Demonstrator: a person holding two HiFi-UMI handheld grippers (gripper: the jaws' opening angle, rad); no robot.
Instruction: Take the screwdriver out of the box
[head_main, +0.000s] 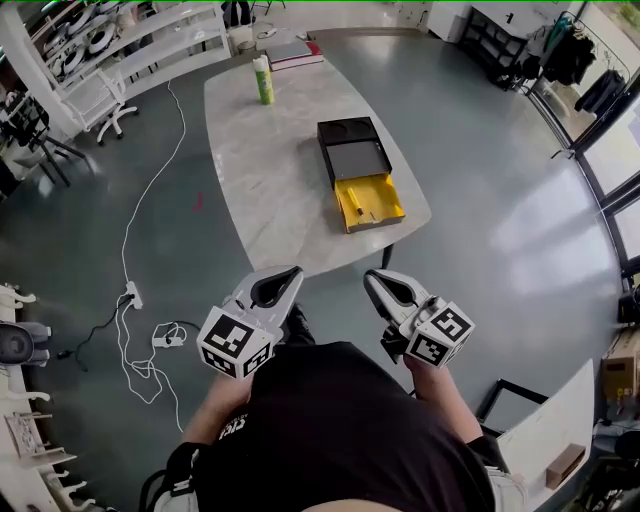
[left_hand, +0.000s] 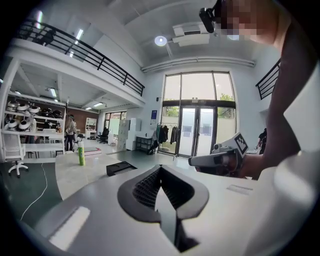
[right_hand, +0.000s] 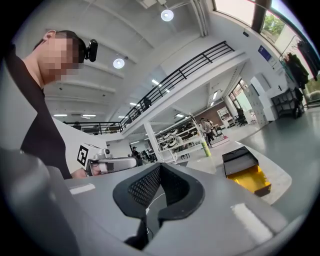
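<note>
Jaws shut and empty on left gripper and right gripper, low in frame; screwdriver lies in yellow box, centre.

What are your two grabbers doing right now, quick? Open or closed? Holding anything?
Left gripper: closed, holding nothing.
Right gripper: closed, holding nothing.

The black rectangular box has a bright yellow open tray; the oval table is pale grey, faintly marbled; the cylindrical bottle is lime green.
</note>
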